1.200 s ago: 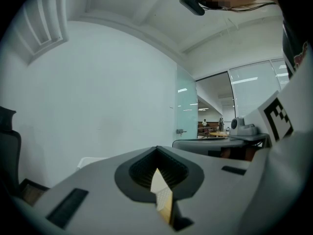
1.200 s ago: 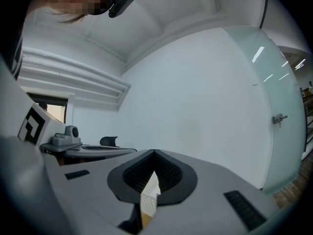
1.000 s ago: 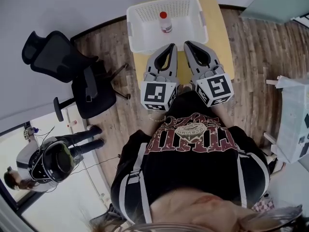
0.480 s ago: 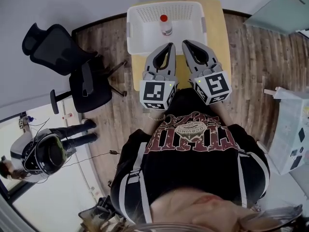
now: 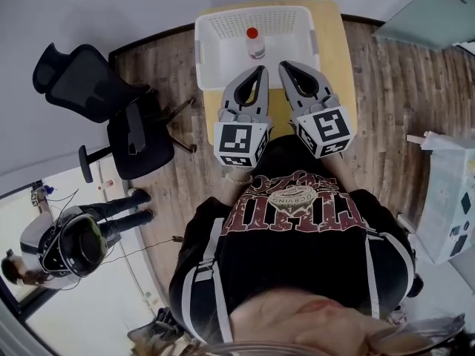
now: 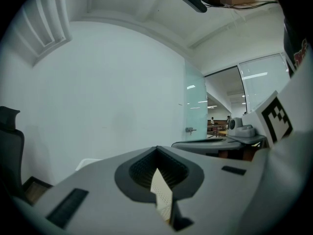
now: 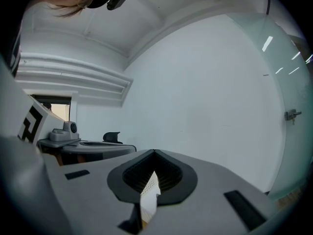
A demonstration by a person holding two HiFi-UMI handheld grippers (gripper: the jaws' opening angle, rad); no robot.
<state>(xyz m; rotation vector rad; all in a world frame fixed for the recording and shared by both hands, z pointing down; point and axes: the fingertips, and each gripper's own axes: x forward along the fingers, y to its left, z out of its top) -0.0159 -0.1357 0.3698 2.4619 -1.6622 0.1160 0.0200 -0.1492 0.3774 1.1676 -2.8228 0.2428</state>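
Left gripper [image 5: 260, 70] and right gripper [image 5: 283, 64] side by side, jaws pressed together, holding nothing, above counter [image 5: 339, 80] near basket [image 5: 210, 56] with bottle [image 5: 254, 43] in it.

Nothing legible: shirt [image 5: 297, 202] lettering is too warped; left gripper [image 5: 260, 70] and right gripper [image 5: 283, 65] cubes bear only square markers.

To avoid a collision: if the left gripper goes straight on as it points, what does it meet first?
Probably the pale grey wall: the left gripper sees only that beyond its tip. The white perforated plastic basket seems to lie below.
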